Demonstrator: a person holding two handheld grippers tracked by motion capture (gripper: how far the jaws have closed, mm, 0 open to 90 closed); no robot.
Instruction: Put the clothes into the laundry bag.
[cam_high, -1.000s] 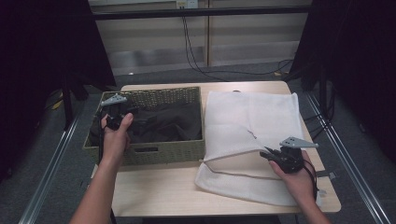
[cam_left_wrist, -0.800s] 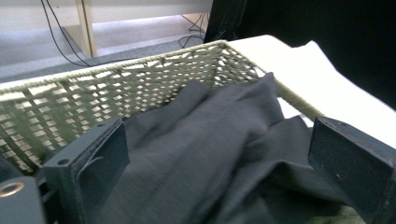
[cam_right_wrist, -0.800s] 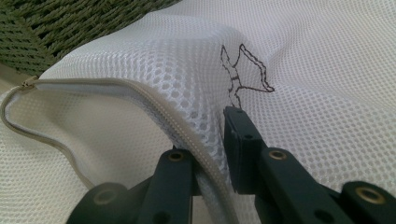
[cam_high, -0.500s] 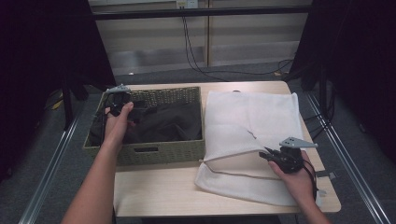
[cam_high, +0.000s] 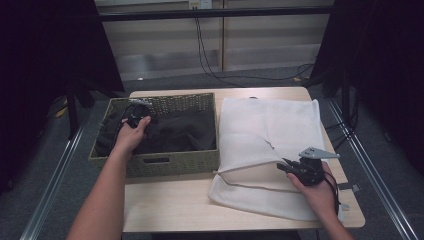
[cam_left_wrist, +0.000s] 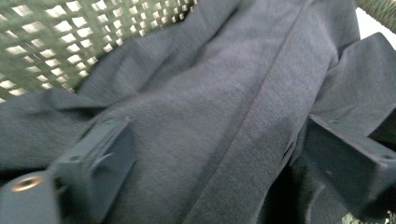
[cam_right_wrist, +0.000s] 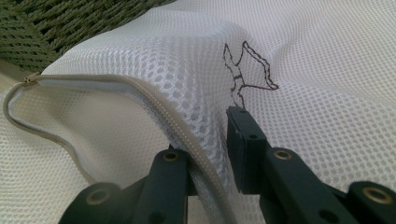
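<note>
Left claw (cam_high: 134, 120) hangs wide over the dark, soft folded cloth garment (cam_left_wrist: 224, 116), jaws having just been opening, with fabric between them but not pinched. Limp and light, the garment should bunch easily; a raised fold near the middle looks the best hold. It lies in the green woven wicker basket (cam_high: 165, 162) at the bench's left edge. Right claw (cam_right_wrist: 210, 154) pinches the white mesh zippered laundry bag (cam_high: 270, 125) by its opening.

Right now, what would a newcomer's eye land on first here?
Probably the white mesh laundry bag spread over the table's right half, its zippered mouth pinched up by the right gripper. Next, the woven basket at left, full of dark clothing, where the left gripper straddles a fold with its fingers apart.
</note>
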